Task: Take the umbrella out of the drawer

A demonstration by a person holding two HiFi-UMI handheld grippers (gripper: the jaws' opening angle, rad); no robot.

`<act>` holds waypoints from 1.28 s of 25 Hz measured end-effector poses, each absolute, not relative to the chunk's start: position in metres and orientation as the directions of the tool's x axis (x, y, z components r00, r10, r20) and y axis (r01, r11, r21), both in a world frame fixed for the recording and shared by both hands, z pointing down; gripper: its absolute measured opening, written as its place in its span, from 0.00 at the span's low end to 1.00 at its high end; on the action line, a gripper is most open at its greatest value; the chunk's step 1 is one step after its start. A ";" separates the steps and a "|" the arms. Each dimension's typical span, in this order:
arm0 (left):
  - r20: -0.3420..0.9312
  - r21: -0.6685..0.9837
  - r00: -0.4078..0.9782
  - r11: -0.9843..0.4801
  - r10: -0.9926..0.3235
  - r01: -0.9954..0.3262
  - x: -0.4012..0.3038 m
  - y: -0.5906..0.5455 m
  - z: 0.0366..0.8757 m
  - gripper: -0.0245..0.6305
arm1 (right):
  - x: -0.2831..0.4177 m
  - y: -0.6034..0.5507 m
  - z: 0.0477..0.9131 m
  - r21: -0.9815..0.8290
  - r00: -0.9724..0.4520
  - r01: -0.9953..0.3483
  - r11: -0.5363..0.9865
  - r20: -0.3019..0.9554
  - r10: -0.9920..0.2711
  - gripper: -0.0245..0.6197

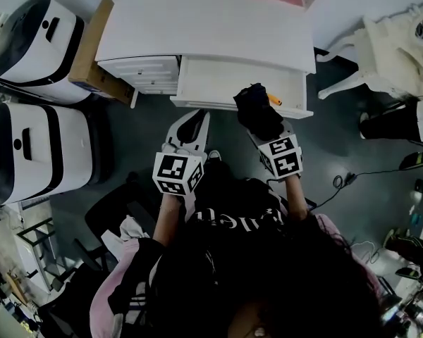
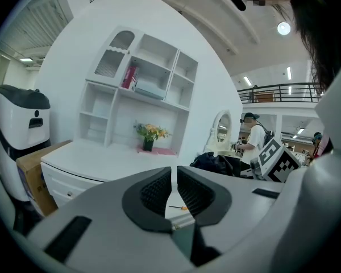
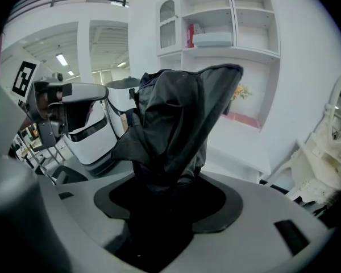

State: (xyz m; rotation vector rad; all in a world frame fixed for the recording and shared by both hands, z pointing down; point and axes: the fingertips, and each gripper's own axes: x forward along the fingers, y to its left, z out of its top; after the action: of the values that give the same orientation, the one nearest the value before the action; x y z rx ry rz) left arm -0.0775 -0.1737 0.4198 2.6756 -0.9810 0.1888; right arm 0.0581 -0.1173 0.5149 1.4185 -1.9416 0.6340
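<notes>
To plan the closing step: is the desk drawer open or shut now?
Open: the drawer is pulled out from under the white desk, and its inside shows.

1. The left gripper points forward, its jaws almost together with only a slit between them and nothing held.
2. The right gripper is clamped on the dark umbrella.
3. The left forearm and right forearm reach forward, roughly parallel.
</notes>
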 end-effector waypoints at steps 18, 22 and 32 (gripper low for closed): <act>0.212 0.181 0.773 -0.753 -0.598 -0.632 0.016 -0.018 0.401 0.10 | 0.127 0.034 0.486 -0.030 -0.242 -0.954 0.299 0.669 -0.703 0.47; 0.207 0.171 0.771 -0.753 -0.602 -0.635 0.024 0.025 0.400 0.10 | 0.132 0.073 0.483 -0.047 -0.253 -0.955 0.294 0.644 -0.721 0.47; 0.215 0.165 0.753 -0.737 -0.622 -0.656 0.019 0.121 0.405 0.10 | 0.127 0.157 0.477 -0.077 -0.290 -0.948 0.310 0.616 -0.733 0.47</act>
State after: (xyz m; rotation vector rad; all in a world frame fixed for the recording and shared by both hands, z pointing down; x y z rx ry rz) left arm 0.0189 0.1213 0.4050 2.7218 -1.0072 0.2129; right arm 0.1268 0.1568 0.4768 1.4868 -2.1093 0.6044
